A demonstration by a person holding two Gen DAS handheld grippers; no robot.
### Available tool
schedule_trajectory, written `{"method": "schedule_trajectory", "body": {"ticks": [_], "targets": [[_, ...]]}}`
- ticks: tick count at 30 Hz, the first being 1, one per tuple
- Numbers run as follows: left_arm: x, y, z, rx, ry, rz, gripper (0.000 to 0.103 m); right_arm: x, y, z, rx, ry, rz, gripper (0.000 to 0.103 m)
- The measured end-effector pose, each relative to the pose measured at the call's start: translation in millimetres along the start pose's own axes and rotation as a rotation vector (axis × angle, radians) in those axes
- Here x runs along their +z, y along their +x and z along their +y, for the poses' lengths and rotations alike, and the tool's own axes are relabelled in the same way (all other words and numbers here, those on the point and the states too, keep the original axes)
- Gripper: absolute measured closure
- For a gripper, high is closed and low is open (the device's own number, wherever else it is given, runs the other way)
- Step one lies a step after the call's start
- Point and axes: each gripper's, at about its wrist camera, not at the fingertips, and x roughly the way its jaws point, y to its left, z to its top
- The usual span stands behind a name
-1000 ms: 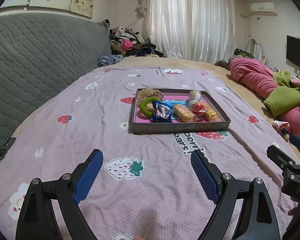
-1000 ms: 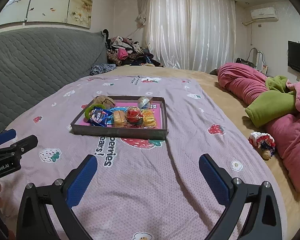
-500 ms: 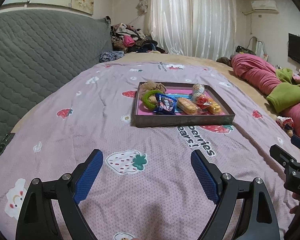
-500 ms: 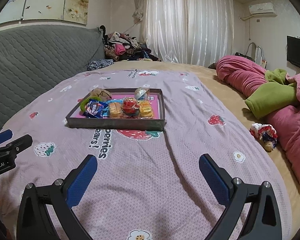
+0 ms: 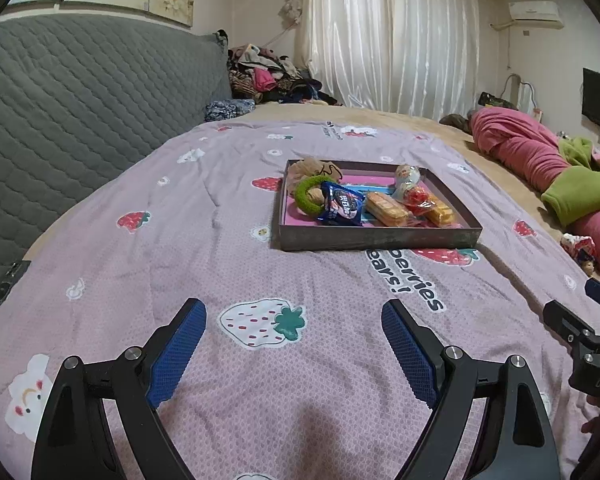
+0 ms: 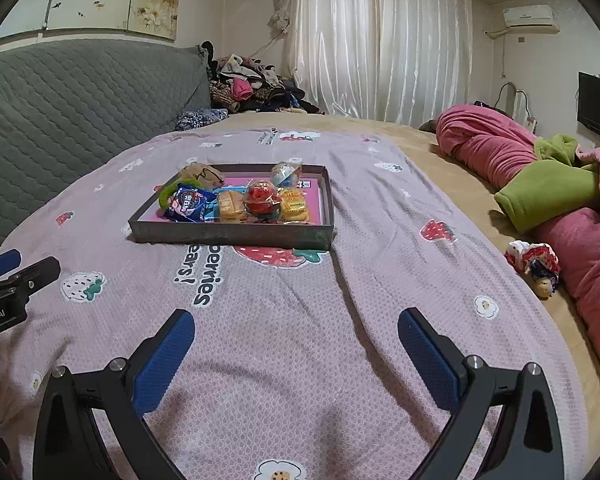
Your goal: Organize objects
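Left gripper (image 5: 294,322): low centre of the left wrist view, jaws spread wide, nothing between them, hanging over the strawberry-print bedspread (image 5: 204,240). Right gripper (image 6: 296,332): low centre of the right wrist view, likewise released and empty.

Task things, left to right, all inside the shallow dark tray (image 5: 376,237) at the middle of both views:
- tan crumpled item (image 5: 314,168) at the far left corner, sort unclear
- green fuzzy ring (image 5: 309,192)
- blue snack packet (image 5: 341,210)
- wrapped yellow cake (image 5: 385,209)
- red toy in a clear wrapper (image 5: 415,197)
- second yellow cake (image 5: 440,210)
- clear capsule ball (image 5: 407,176) toward the far rim

Step in hand: both tools stand well short of the tray and carry nothing. This fits equally a tray about to be sorted or unloaded and a tray just filled, grippers backing away. Cannot settle which, so I name no next move.

Hard to make out:
- items overlap; what lies under the packet and cakes is hidden
- packet lettering unreadable
- small doll-like object (image 6: 534,266) right of the bedspread, beside the pink quilt (image 6: 500,148); whether it belongs to the task is unclear
- each view shows the other gripper only as a sliver at its edge
- the person's hand barely shows at the frame margins
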Motion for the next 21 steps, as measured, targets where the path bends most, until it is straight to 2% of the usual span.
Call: {"method": "schedule_trajectory", "body": {"ticks": [13,16,21], "targets": [[1.2,5.2,-0.4,0.007,-0.002,-0.002,0.013,-3.2,3.9,1.2,-0.006,-0.010,0.014,0.000],[1.0,3.8,0.6,0.030,-0.007,-0.021,0.013,-4.4,5.2,1.2,-0.010,-0.012,0.018,0.000],[0.0,2.3,2.5,0.002,-0.013,-0.033,0.013,-6.1,7.5,0.5,-0.011,-0.008,0.029,0.000]]}}
